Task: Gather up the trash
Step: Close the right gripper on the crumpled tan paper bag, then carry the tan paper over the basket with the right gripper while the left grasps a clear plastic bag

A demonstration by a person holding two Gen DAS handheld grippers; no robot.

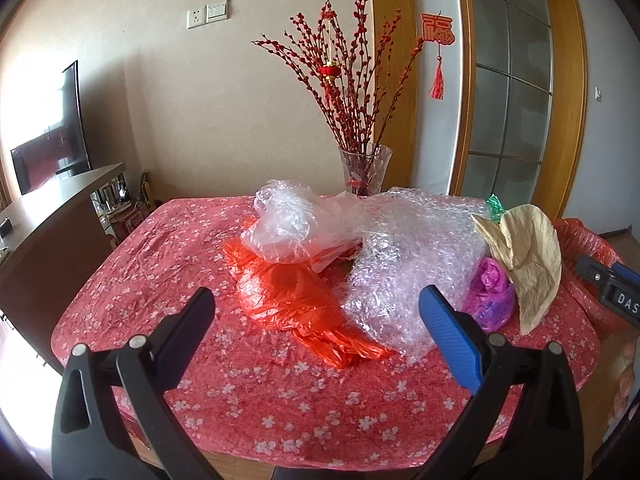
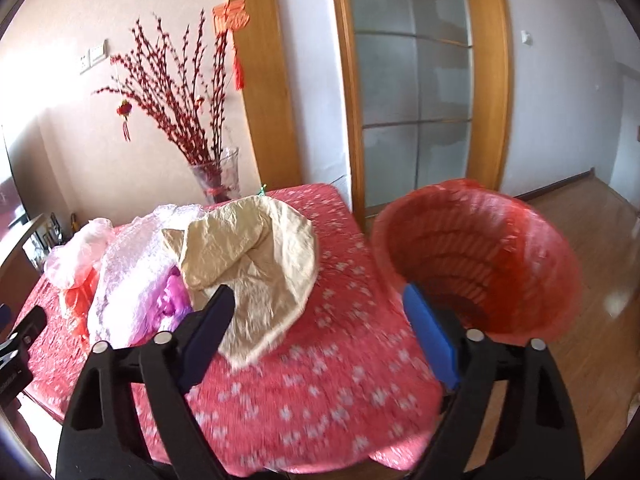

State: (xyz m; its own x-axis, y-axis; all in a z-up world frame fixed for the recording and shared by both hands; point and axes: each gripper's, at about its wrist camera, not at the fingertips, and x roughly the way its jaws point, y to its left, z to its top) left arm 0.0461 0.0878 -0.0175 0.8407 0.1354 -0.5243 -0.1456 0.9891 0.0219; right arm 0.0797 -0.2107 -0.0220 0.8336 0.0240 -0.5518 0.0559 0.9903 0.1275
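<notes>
Left tool (image 1: 316, 312) wide open, empty, over orange bag (image 1: 292, 300). Right tool (image 2: 320, 312) open, empty, near tan paper (image 2: 256, 256); bin (image 2: 480, 256) at counter's (image 2: 304, 392) right.

A table draped in a red floral cloth (image 1: 192, 264) fills mid-frame, bearing an orange plastic bag (image 1: 296, 304), clear bubble wrap (image 1: 404, 264), crumpled tan paper (image 1: 528, 264) and a glass vase (image 1: 365, 168).

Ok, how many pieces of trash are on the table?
6 visible: clear bag at the back, orange bag in front, bubble wrap centre, purple bag, beige paper, green scrap behind. More may be hidden underneath.
</notes>
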